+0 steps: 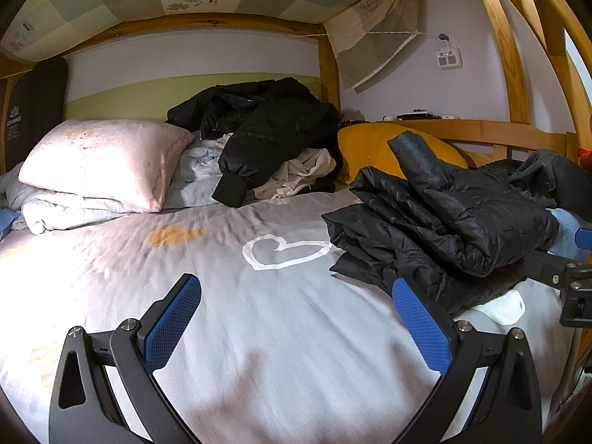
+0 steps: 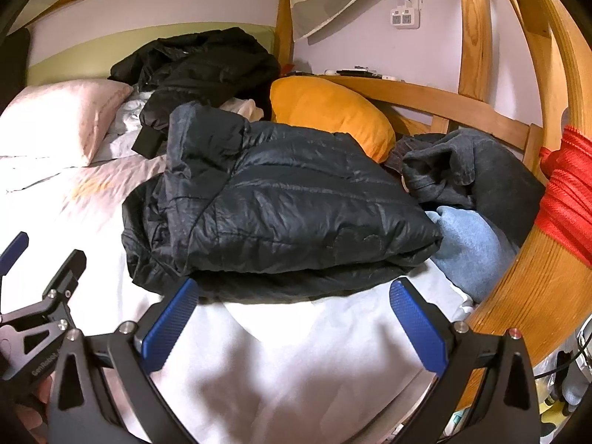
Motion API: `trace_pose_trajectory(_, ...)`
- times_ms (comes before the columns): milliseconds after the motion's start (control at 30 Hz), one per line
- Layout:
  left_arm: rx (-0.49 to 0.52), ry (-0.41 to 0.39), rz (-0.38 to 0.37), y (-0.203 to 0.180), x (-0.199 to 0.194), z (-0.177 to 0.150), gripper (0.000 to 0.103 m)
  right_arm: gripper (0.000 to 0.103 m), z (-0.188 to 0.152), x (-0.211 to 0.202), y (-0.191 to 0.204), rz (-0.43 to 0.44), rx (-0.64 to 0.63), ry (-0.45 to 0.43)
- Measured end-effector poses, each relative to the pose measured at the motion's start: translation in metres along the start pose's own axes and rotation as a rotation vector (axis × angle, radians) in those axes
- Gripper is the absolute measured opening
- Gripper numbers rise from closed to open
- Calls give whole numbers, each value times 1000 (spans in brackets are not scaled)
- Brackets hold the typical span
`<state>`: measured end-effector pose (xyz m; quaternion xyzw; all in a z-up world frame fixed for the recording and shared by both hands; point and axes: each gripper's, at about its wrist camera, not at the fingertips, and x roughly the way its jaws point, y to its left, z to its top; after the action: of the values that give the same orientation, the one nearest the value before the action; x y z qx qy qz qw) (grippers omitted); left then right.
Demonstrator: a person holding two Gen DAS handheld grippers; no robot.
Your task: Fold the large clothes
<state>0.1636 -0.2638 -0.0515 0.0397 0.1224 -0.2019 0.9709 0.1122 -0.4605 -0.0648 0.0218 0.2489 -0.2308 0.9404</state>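
Black puffer jacket [image 2: 281, 199] folded, just ahead of the right gripper [image 2: 294, 327]; both grippers' fingers spread, empty.
Risk: slick padded shell may spring open; left gripper [image 1: 296, 327] over bare bed sheet [image 1: 259, 333].

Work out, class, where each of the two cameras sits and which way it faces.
Left wrist: on the left gripper, low over the bed sheet, facing the pink pillow; its open fingers show.
Right wrist: on the right gripper, facing the folded black puffer jacket; its open fingers and the left gripper's edge show.
Shared: jacket, yellow cushion, black clothes pile.
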Motion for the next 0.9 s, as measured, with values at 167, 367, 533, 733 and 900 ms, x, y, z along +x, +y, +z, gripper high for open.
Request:
trace_pose_trajectory(167,-5,9,3,0,-1,-1,103,103,0,-1,0,10,2,-1)
trace_pose_trajectory(367,-1,9,2,-1,0,-1,103,103,1,-4,2,45,-3,-15)
trace_pose_trajectory(533,-14,17,1,0,1,-1,103,103,2,-4,3,48,-8,-16)
trace_pose_trajectory(733,-18,18,5,1,1,-1,103,103,2,-3,3,44,-11,-14)
trace_pose_trajectory(900,-23,13,5,2,1,0,103,103,2,1,1,43,2,2)
